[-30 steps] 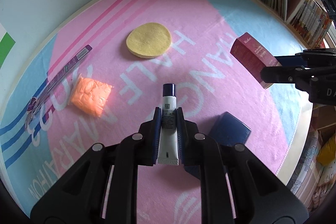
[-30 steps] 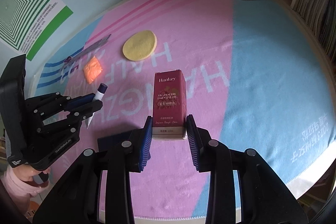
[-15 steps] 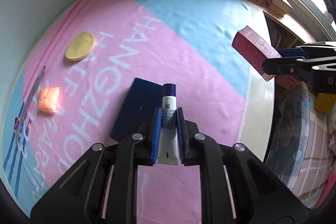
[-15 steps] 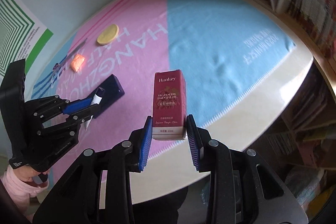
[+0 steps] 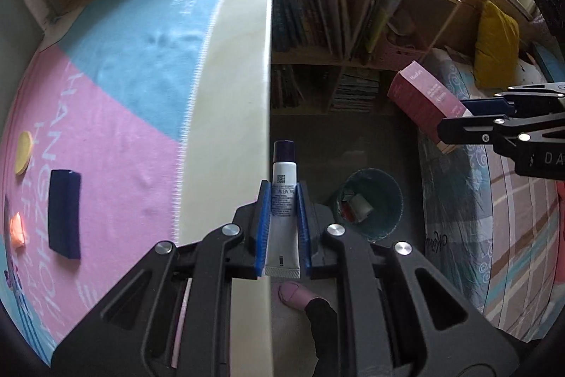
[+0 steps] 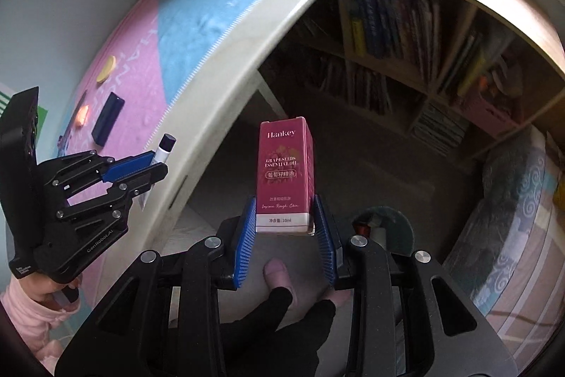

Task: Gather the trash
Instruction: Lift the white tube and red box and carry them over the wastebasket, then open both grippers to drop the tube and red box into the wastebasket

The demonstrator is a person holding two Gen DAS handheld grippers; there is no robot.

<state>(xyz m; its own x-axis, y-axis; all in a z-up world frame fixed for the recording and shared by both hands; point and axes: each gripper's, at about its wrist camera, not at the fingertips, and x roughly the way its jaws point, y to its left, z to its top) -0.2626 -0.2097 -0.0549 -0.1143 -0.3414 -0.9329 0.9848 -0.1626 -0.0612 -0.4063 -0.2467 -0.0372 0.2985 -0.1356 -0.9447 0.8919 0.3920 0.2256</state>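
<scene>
My left gripper [image 5: 283, 200] is shut on a white tube with a dark blue cap [image 5: 283, 186], held over the table's edge. My right gripper [image 6: 284, 221] is shut on a dark red carton [image 6: 286, 175]; the carton [image 5: 425, 101] and the right gripper [image 5: 459, 119] also show at the right of the left wrist view. A teal trash bin [image 5: 369, 204] with some rubbish inside stands on the floor below, just right of the tube; part of the trash bin [image 6: 388, 225] shows behind my right finger. The left gripper [image 6: 155, 165] with the tube [image 6: 164, 147] hangs at the left of the right wrist view.
On the pink and blue cloth [image 5: 116, 115] lie a dark blue case [image 5: 64, 212], a yellow round sponge [image 5: 24, 152] and an orange packet [image 5: 17, 230]. Bookshelves [image 5: 335, 20] line the back. A patterned bed [image 5: 494, 228] is right of the bin. The person's slippered feet [image 6: 279, 274] stand below.
Both grippers have swung from above the cloth to beyond the table's edge, carrying the tube and the carton. The floor, the trash bin and the bed have come into view.
</scene>
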